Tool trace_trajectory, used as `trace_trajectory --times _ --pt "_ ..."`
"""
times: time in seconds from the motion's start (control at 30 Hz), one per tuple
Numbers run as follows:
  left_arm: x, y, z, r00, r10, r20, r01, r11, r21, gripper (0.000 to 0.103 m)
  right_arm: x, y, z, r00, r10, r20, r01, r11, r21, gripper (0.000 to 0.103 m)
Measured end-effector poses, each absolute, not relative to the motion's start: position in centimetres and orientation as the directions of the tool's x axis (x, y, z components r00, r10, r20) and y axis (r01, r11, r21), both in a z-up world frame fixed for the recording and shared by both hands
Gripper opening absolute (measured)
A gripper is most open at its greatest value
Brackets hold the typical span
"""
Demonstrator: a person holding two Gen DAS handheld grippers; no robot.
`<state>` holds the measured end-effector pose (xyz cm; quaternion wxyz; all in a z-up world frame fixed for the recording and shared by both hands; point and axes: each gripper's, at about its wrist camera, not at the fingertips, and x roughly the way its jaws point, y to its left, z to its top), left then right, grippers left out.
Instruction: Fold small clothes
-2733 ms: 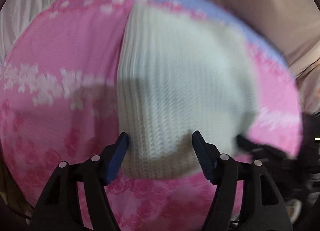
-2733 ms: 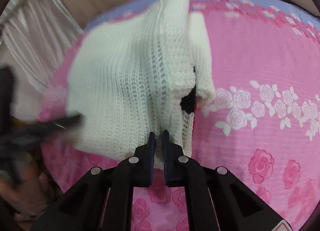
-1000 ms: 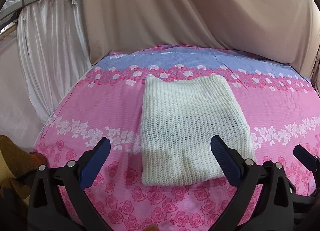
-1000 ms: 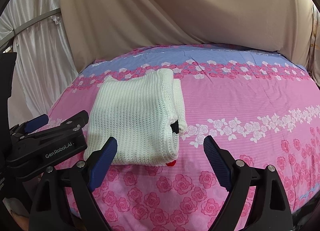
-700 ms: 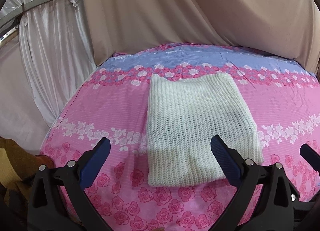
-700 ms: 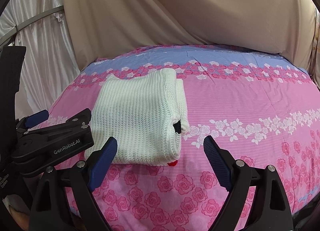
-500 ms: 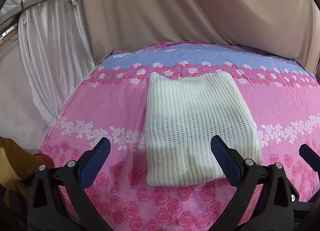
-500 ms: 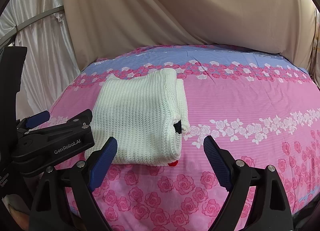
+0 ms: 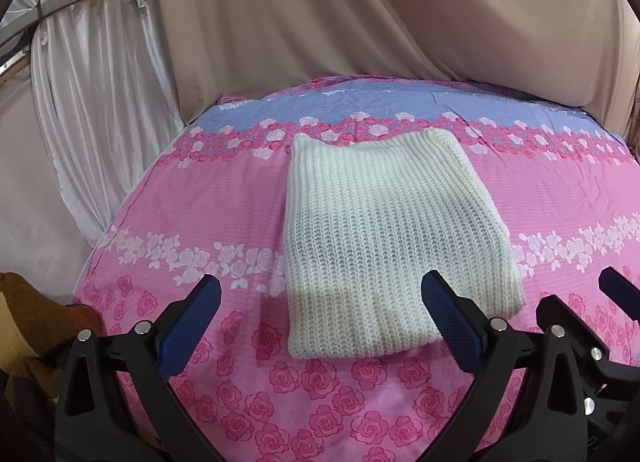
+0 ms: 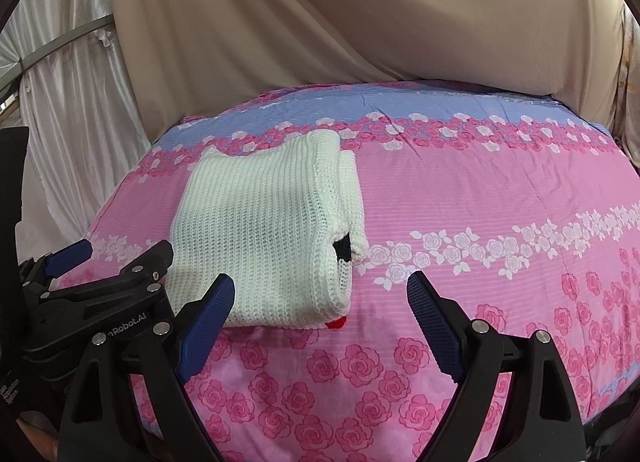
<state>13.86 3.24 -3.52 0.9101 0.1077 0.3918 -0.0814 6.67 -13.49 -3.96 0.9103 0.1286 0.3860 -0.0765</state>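
A: Where's the sweater (image 9: 392,238) now?
B: Folded into a neat block on the pink rose bedspread (image 9: 180,198), lying toward twelve o'clock from the left gripper (image 9: 320,302). In the right wrist view it sits at about ten o'clock from the right gripper (image 10: 320,294), with a dark patch and a bit of red showing at its open side.
A: And the grippers?
B: Both spread wide and empty — neither touches the knit. I'd judge they hang back so the fold can settle undisturbed.
A: What changed?
B: A few seconds back the right one was pinched shut on the sweater's edge and the left straddled the fabric close up — since then both have let go and drawn away, and over the last second nothing has shifted.
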Motion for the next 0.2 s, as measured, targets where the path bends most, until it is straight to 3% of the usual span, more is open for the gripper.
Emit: trace_trajectory --times 0.2 --pt "13.96 3.51 -3.73 0.669 -0.06 -0.741 0.219 0.968 0.119 0.098 6.73 -13.36 -4.05 0.688 -0.037 -0.724 0.232 0.957 0.172 0.086"
